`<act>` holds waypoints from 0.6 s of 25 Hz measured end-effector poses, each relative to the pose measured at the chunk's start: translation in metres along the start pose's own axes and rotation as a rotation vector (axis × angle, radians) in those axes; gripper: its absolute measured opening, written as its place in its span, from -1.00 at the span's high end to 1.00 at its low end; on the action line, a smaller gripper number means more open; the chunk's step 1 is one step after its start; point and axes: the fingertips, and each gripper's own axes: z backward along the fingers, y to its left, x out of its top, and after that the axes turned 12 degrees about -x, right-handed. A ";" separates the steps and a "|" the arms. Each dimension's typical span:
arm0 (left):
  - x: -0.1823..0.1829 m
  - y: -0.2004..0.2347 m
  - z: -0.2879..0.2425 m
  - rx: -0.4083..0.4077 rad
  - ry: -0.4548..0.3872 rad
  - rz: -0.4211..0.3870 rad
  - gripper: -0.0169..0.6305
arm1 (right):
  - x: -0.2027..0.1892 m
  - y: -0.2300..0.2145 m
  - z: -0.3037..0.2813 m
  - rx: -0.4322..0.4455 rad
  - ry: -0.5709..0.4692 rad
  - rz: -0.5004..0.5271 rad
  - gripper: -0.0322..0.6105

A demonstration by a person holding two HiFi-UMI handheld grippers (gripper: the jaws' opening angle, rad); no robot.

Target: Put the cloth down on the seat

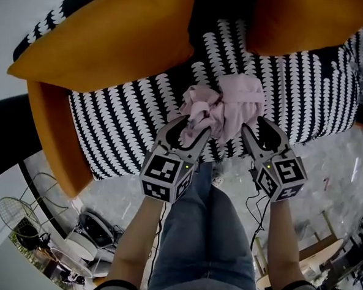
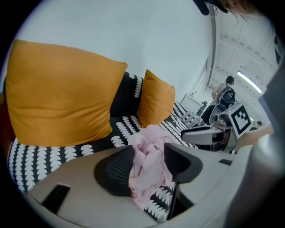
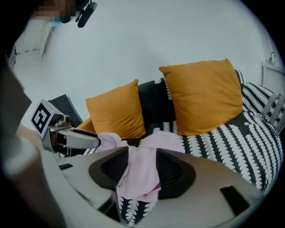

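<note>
A crumpled pink cloth (image 1: 223, 107) lies at the front edge of the black-and-white patterned seat (image 1: 121, 128), a fold of it drooping over the edge. My left gripper (image 1: 195, 127) stands at the cloth's left side, its jaws wide apart with bunched cloth (image 2: 147, 153) between them. At the cloth's right side is my right gripper (image 1: 254, 125), also wide, with a flap of cloth (image 3: 140, 176) lying loose between its pads. In neither gripper view do I see the fabric squeezed. Each gripper shows in the other's view: the right gripper (image 2: 213, 131), the left gripper (image 3: 67, 136).
Two orange cushions (image 1: 108, 39) (image 1: 305, 23) lean on the backrest behind the cloth. An orange armrest (image 1: 54, 127) borders the seat on the left. Below the seat front are my legs in jeans (image 1: 206, 235), and clutter with a wire fan (image 1: 17, 217) on the floor.
</note>
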 end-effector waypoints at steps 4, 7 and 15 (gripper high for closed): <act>0.014 -0.013 0.004 0.006 -0.032 -0.044 0.48 | 0.010 0.007 0.010 0.023 -0.026 0.013 0.34; 0.024 -0.025 0.007 -0.027 -0.036 -0.074 0.54 | 0.017 0.015 0.017 0.028 -0.035 0.005 0.37; 0.071 -0.072 0.019 -0.079 -0.071 -0.162 0.74 | 0.058 0.027 0.065 0.022 -0.114 0.000 0.75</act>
